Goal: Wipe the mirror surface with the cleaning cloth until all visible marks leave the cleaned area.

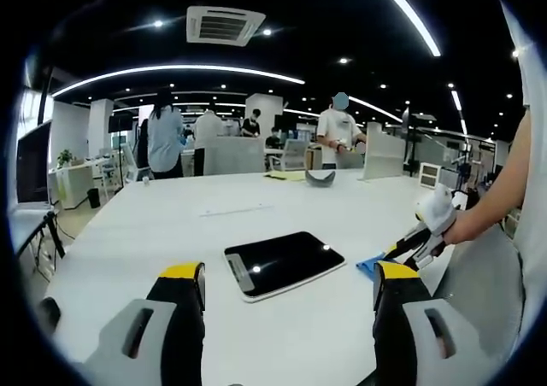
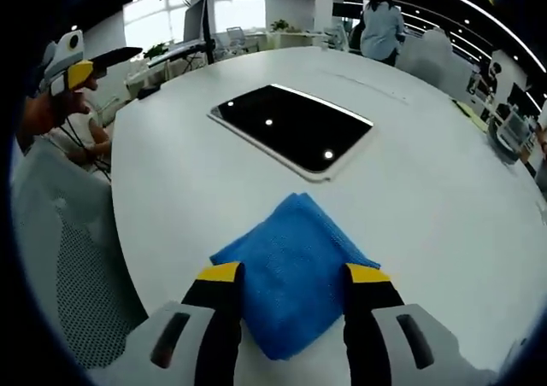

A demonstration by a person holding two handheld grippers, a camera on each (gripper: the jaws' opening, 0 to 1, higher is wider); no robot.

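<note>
In your right gripper view, your right gripper [image 2: 291,275] has its jaws spread on either side of the folded blue cleaning cloth [image 2: 291,271], which lies flat on the white table [image 2: 427,198]; whether the tips touch it you cannot tell. The mirror [image 2: 295,125] lies flat at 12 o'clock just beyond the cloth, dark and reflecting ceiling lights. In your left gripper view, your left gripper [image 1: 289,275] hangs above the table with jaws spread wide, holding nothing; the mirror [image 1: 284,262] sits between them, and your right gripper [image 1: 419,241] comes in at 3 o'clock.
</note>
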